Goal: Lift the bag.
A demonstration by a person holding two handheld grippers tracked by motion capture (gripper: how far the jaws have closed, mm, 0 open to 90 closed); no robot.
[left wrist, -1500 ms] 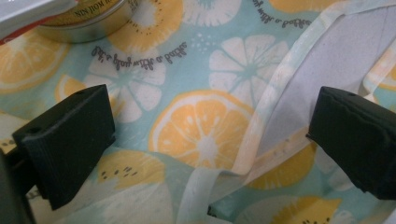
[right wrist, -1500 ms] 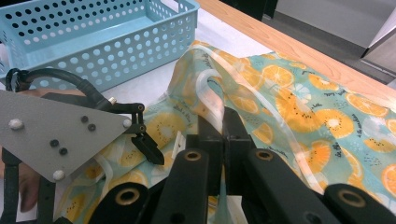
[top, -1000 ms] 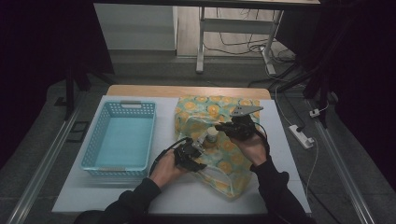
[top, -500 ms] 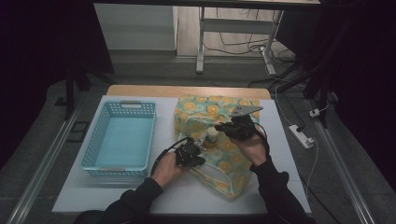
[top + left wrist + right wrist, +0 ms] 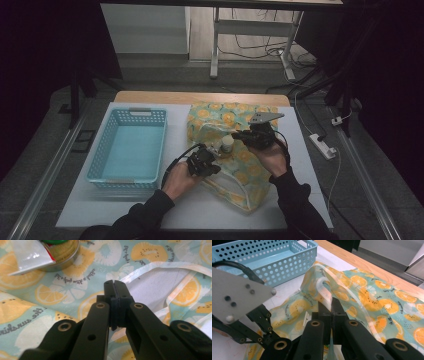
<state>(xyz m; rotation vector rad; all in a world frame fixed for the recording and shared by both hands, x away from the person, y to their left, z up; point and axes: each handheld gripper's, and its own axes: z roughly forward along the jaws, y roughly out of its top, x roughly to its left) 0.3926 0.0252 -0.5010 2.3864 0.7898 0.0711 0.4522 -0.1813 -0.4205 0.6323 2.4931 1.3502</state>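
Note:
A bag (image 5: 227, 117) printed with orange and lemon slices lies on the white table (image 5: 180, 212), right of centre. My left gripper (image 5: 209, 161) is at the bag's near left edge. Its jaws are shut where the white rim trim (image 5: 140, 268) runs in under the tips of the left gripper (image 5: 115, 284). My right gripper (image 5: 244, 137) is shut on the bag's rim farther back. In its own view the right gripper (image 5: 331, 305) has the pale handle strap (image 5: 322, 285) rising from its tips. A small pale-lidded jar (image 5: 227, 145) stands between the two grippers.
An empty light blue basket (image 5: 127, 150) stands on the table's left half, and its perforated wall (image 5: 287, 267) lies beyond the bag. A yellowish tin (image 5: 66, 253) with a white packet (image 5: 27, 260) against it lies on the fabric ahead of the left jaws. A power strip (image 5: 322, 146) lies on the floor at the right.
The left gripper's jaws have come together at the bag's edge. Both hands otherwise hold their places, and the bag and jar have not moved.

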